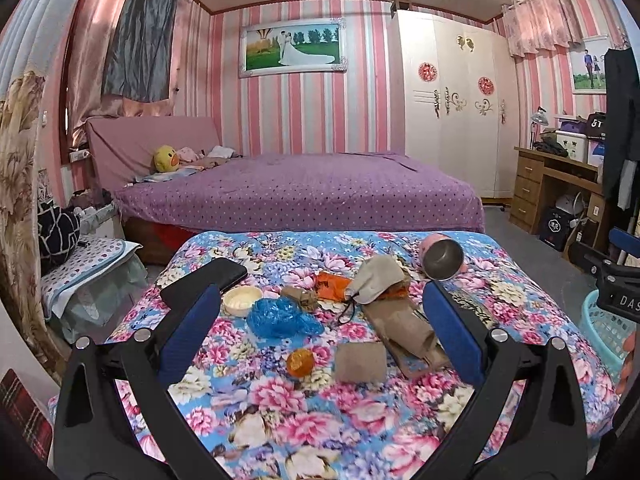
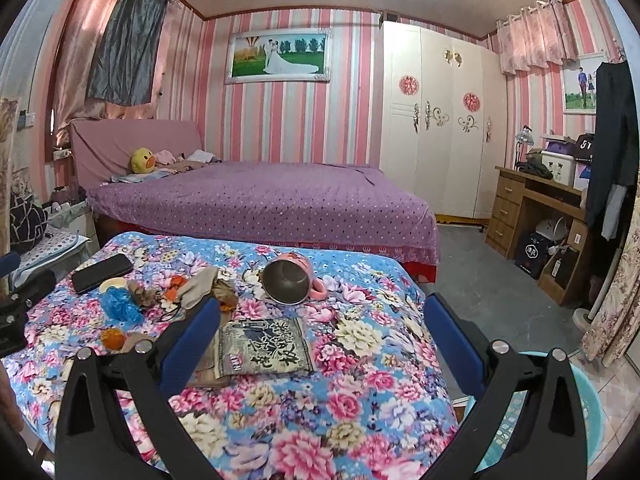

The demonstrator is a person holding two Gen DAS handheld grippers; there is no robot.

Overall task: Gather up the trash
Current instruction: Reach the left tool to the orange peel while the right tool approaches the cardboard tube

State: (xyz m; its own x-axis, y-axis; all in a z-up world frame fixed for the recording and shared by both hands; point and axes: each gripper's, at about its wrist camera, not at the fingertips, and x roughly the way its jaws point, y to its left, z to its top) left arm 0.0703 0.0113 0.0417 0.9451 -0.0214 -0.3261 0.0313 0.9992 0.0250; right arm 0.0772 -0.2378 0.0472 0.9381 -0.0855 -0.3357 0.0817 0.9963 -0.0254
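Bedroom w/ pink striped walls; work surface is a floral cloth [image 1: 304,420] covering a low table in front of a purple bed [image 1: 304,192]. Left wrist view: left gripper [image 1: 320,332] hovers above the cloth, jaws spread wide, holding nothing. Trash cluster lies between the fingers: blue plastic bag [image 1: 280,318], brown paper wrapper [image 1: 408,332] w/ long axis running from far-left to near-right, square brown pad [image 1: 360,362], orange ball [image 1: 300,362], orange scrap [image 1: 332,286]. Non-trash nearby: phone [image 1: 212,276], white lid [image 1: 242,300], tipped mug [image 1: 442,256] w/ mouth facing the camera. Teal basket [image 1: 608,332] sits at the right edge, off the table. Right wrist view: right gripper [image 2: 320,332] also wide open, empty, over a flat printed packet [image 2: 262,346]; packet long axis runs approx. left-right, print facing up. Basket [image 2: 588,412] shows below-right of the table corner. Risks: packet lies flat, so fingers may slide over it or snag the cloth; blue bag is loose, may slip from a pinch; a sweep near the mug could roll it off the edge.
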